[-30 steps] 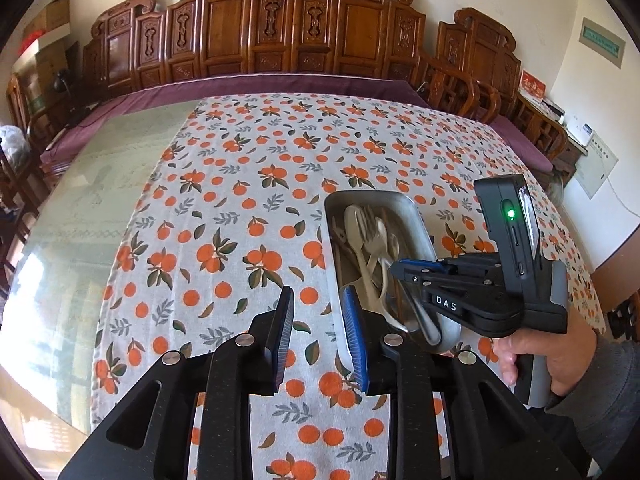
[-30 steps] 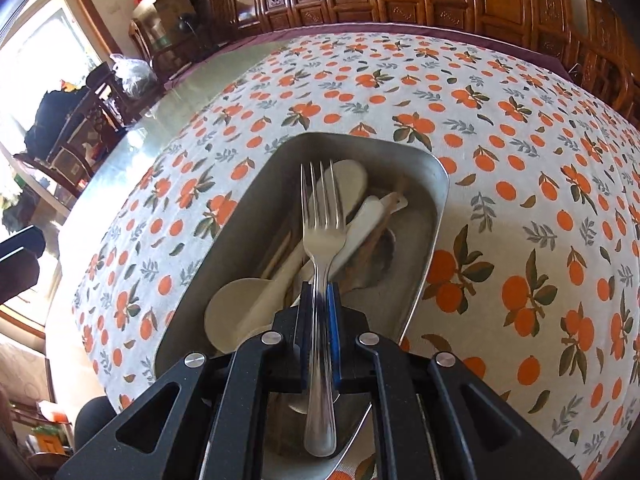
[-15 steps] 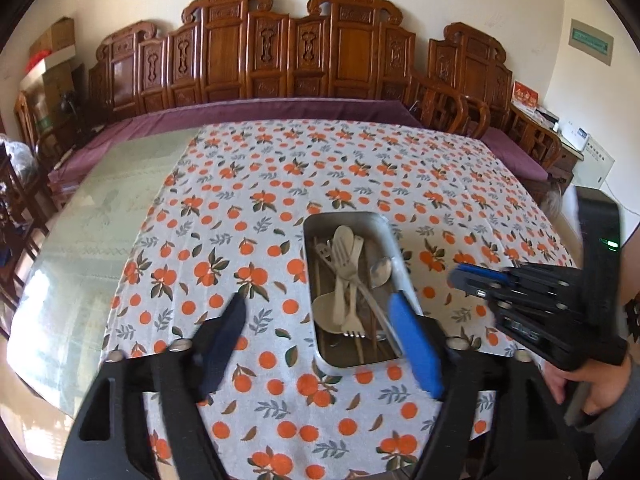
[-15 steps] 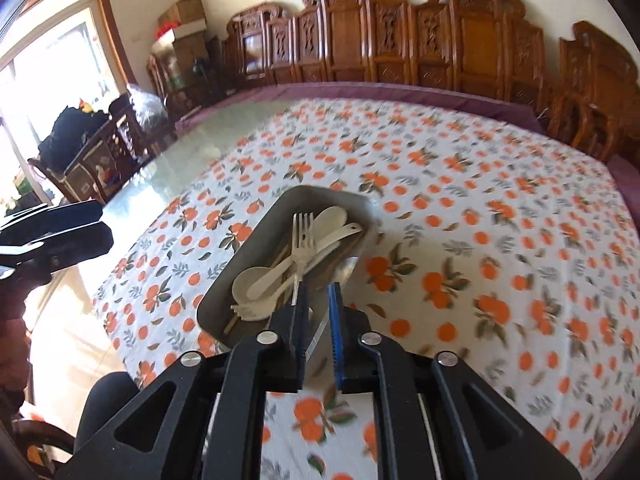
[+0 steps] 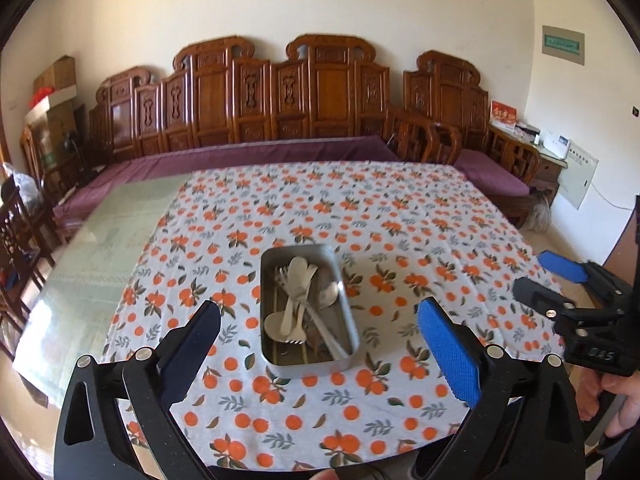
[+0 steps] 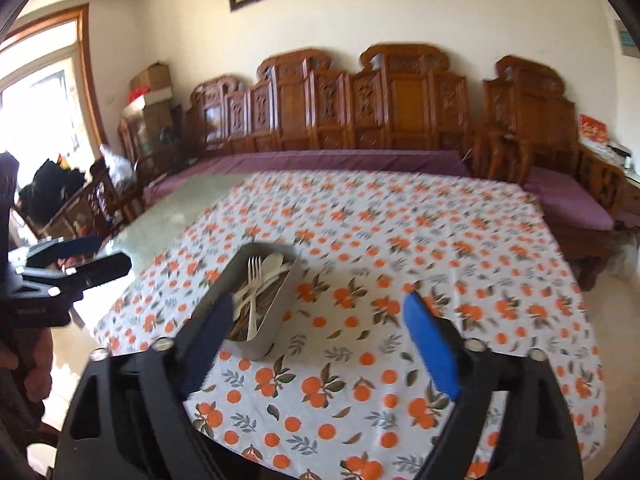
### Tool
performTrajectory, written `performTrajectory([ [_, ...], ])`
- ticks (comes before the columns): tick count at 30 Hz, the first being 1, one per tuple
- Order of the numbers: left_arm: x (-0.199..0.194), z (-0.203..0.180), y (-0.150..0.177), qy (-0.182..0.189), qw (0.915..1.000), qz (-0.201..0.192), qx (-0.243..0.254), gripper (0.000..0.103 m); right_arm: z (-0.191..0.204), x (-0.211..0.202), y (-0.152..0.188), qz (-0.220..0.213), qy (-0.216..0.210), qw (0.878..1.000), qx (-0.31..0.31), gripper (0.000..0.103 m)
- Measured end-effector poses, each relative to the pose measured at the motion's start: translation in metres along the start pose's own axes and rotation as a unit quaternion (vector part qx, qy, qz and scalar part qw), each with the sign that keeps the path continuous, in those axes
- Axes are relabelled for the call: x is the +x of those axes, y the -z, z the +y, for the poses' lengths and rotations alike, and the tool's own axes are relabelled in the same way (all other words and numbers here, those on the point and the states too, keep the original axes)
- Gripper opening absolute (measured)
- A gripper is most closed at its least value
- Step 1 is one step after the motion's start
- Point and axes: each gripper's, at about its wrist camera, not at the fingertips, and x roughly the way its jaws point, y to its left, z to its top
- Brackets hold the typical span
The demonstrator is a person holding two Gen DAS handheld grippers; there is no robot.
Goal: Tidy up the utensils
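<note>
You've dropped the fork (image 6: 253, 280) into the tray (image 5: 352, 354) and pulled back; both grippers' fingers (image 5: 448, 354) are opening, nothing between them, tray beyond the tips—sorting looks done.

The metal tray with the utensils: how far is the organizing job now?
Done, it seems: forks and spoons lie together in the metal tray, and no loose utensil shows on the tablecloth. In hand: nothing; the left gripper and right gripper are opening, empty. Left: nothing visible to collect.
</note>
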Motion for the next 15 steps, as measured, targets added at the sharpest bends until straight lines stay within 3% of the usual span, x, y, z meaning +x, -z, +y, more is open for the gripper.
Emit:
performTrajectory([
  [2,-0.012,-0.009,-0.003,0.004,0.9999,-0.01,0.003,0.095,-0.005,-0.023,-0.005,-0.022,0.006,1.0,0.006,0.101],
  [10,-0.053,-0.034,-0.012,0.007,0.9989,-0.044,0.011,0.095,-0.013,-0.085,-0.016,-0.078,0.03,0.997,0.002,0.1],
  [15,-0.065,-0.037,-0.011,0.002,0.9985,-0.054,0.008,0.095,-0.011,-0.101,-0.019,-0.091,0.034,0.995,-0.004,0.1],
])
